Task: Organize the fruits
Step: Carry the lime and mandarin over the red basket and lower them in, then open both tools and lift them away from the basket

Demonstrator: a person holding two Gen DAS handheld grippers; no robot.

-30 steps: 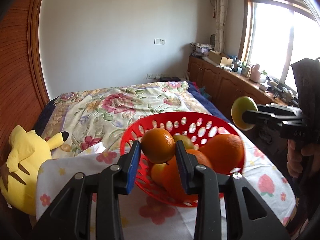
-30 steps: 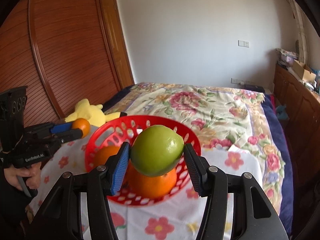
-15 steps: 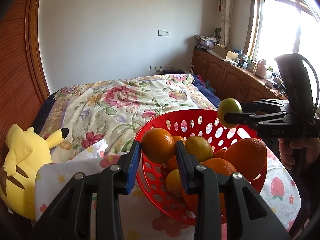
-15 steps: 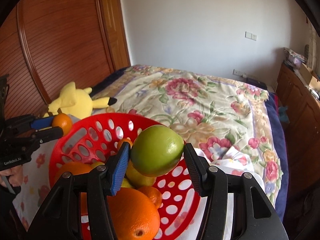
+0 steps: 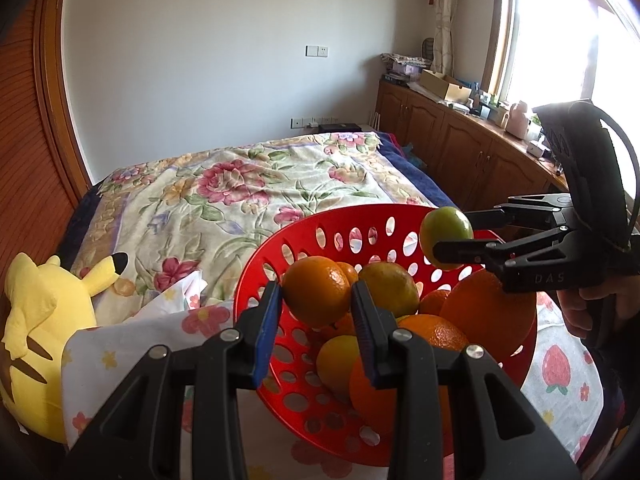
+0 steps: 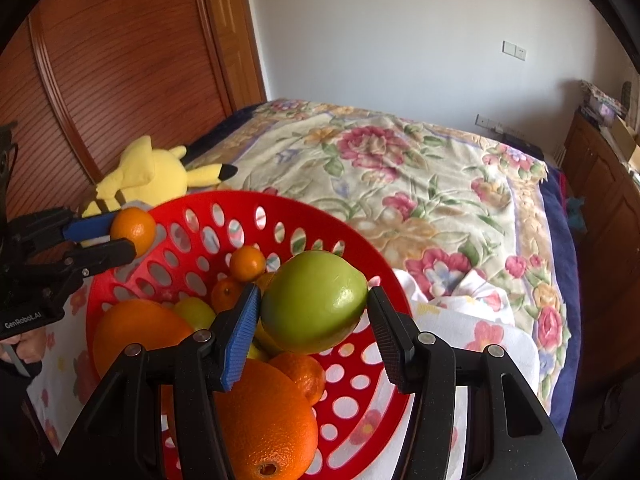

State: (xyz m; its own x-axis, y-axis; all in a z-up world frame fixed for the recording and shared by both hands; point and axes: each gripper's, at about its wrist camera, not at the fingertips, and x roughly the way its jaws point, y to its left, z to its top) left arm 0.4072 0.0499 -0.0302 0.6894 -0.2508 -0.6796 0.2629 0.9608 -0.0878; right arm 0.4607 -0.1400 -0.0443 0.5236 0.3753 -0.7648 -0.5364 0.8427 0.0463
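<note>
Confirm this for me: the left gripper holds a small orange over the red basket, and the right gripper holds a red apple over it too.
One detail is wrong. The fruit in the right gripper is green, not a red apple, as the right wrist view shows. The rest stands: the left gripper holds a small orange over the red basket, and the green fruit is over it too.

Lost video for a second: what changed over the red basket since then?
Both grippers closed in over the red basket, now nearer and lower in both views. Unchanged: left gripper clamps its small orange, right gripper its green fruit. Nothing released.
</note>
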